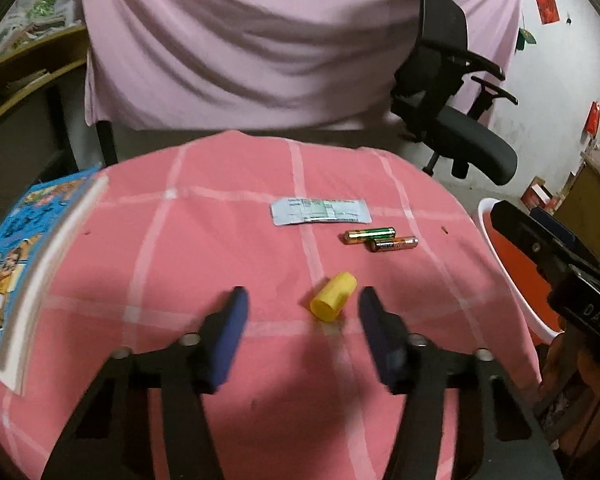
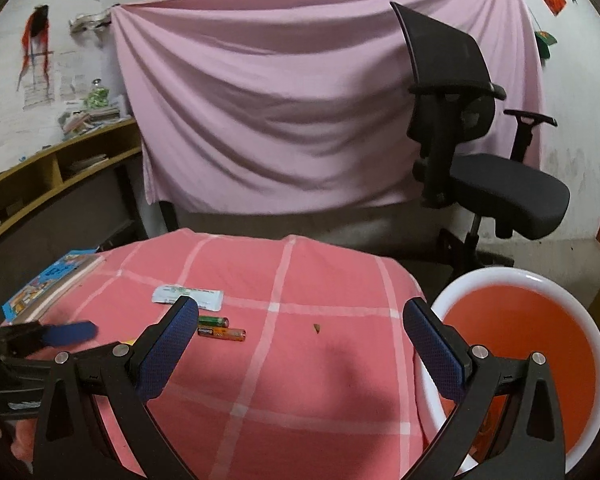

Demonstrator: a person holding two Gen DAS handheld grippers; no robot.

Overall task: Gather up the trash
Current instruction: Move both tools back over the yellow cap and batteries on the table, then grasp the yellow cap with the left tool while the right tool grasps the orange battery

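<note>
On the pink checked tablecloth [image 1: 204, 240] lies a yellow plastic cap [image 1: 334, 297] on its side. My left gripper [image 1: 302, 298] hangs low over the cloth with the cap between its blue pads, nearer the right-hand one; neither pad touches it. Beyond it lie two batteries [image 1: 380, 239] and a flat white sachet [image 1: 320, 211]. My right gripper [image 2: 302, 306] is open and empty above the cloth's right part, with the batteries [image 2: 220, 328] and sachet [image 2: 188, 295] to its left. A small brown scrap [image 2: 317, 328] lies ahead of it.
An orange bin with a white rim [image 2: 500, 274] stands just off the table's right edge, also showing as the bin [image 1: 486, 210]. A blue picture book [image 1: 20, 248] lies at the left edge. A black office chair [image 2: 480, 152] and a pink hanging sheet [image 2: 300, 100] are behind.
</note>
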